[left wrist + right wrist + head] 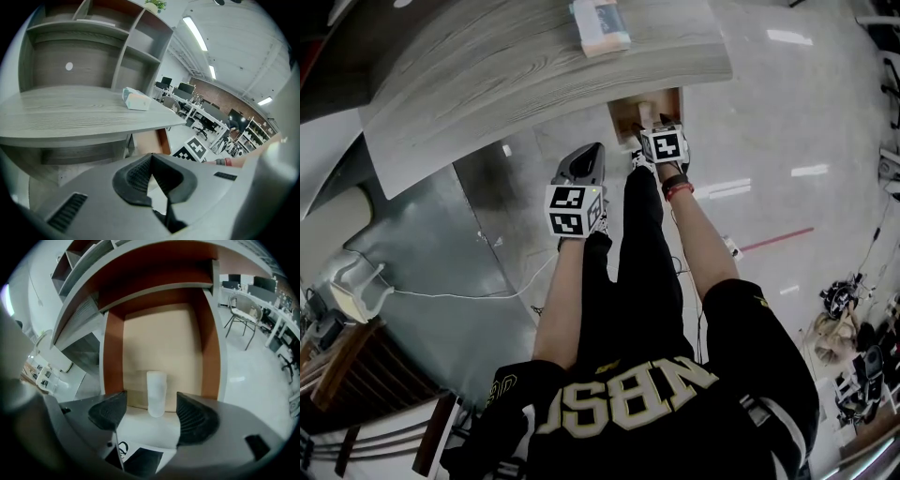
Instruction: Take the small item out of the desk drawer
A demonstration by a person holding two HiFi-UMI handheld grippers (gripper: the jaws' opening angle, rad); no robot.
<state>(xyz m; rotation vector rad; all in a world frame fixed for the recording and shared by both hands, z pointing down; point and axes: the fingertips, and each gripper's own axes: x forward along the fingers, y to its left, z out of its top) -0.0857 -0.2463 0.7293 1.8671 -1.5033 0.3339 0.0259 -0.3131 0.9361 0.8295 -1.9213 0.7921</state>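
Right gripper view shows what the others miss: a small translucent white cylinder (156,392) standing upright on the pale beige floor of an open desk drawer with red-brown side walls (114,357), near the drawer's front edge. The right gripper (151,400) has its jaws spread wide, and the cylinder appears in the gap between them, touched by neither pad. Head view, looking steeply down, places that right gripper (656,125) at the mouth of the drawer (623,117) under the edge of the grey wood-grain desk top (487,66), but the drawer is too small there to make out the cylinder with any certainty. It also shows the left gripper (592,152) held back beside the person's leg, well short of the drawer. Left gripper view shows the left gripper (151,158) with its jaws pressed together on nothing, and beyond them a pale rectangular pack (136,99) lying on the desk top (70,112).
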